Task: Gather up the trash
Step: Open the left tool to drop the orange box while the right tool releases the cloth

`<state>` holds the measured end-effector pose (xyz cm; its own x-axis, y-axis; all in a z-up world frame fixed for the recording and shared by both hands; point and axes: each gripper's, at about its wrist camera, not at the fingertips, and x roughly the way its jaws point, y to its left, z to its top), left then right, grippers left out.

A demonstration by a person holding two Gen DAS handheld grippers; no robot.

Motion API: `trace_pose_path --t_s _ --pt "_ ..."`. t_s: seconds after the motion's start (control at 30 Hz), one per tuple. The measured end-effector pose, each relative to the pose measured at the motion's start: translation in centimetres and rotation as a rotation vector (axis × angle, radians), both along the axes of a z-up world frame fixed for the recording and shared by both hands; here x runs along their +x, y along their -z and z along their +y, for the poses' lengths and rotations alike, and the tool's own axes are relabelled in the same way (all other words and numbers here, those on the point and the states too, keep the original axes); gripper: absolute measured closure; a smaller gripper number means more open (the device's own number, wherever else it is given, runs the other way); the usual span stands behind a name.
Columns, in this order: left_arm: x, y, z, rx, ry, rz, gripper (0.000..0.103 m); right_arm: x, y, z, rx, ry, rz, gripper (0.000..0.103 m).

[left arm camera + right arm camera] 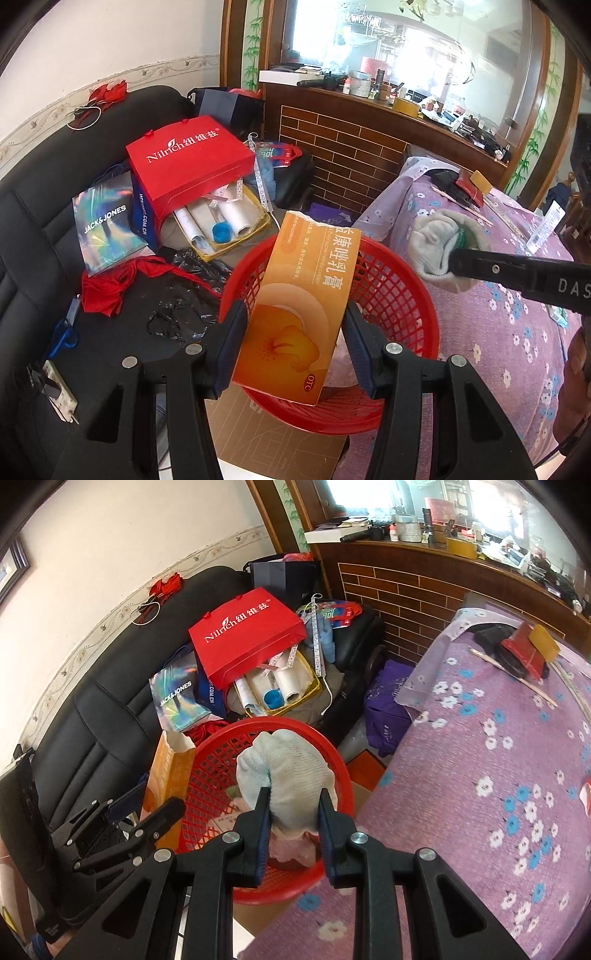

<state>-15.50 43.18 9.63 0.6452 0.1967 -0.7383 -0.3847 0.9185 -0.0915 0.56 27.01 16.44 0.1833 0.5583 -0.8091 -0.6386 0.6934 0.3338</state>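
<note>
Both tools are hovering over the red mesh basket [399, 295], each carrying one piece of trash, so this looks like the drop-off step.

The left gripper [295, 332] is clamping the orange ointment carton [299, 306] by its two long sides, low on the box. The torn-open end is pointing up and away, and the carton is hanging tilted over the basket's near rim. Gripping low is leaving most of the box free to fall in, by my read.

The right gripper [293, 812] is pinching a balled-up white knit glove [284, 771]. The wad is bulging above the pads and sitting over the basket opening. In the left view a bit of green is showing inside the glove; cannot tell what it is.

The basket is standing on flattened cardboard [266, 424], wedged between the black sofa [44, 221] and the table with the purple floral cloth [498, 775]. That is keeping it within reach of both. Pinkish paper scraps [291, 849] are already lying in its bottom.

More candidates are waiting: a red Nilrich bag [184, 166] and black plastic film [177, 306] on the sofa.

Next is likely opening both jaws; the carton may catch on the rim.
</note>
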Motion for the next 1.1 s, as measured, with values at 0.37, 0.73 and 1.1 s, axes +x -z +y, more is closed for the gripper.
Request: trace_pose_path --t_s 0.37,0.73,1.1 --pt "1.3 1.1 -0.4 -0.003 0.03 0.021 0.052 1.4 2.0 1.9 -0.043 0.003 0.035 0.077" --pt "1.9 1.9 0.0 0.002 0.028 0.037 0.052 2.3 2.9 2.1 -0.06 0.006 0.05 0.077" --pt "2.0 2.2 -0.1 0.003 0.026 0.043 0.052 2.7 3.7 2.6 -0.059 -0.003 0.071 0.077"
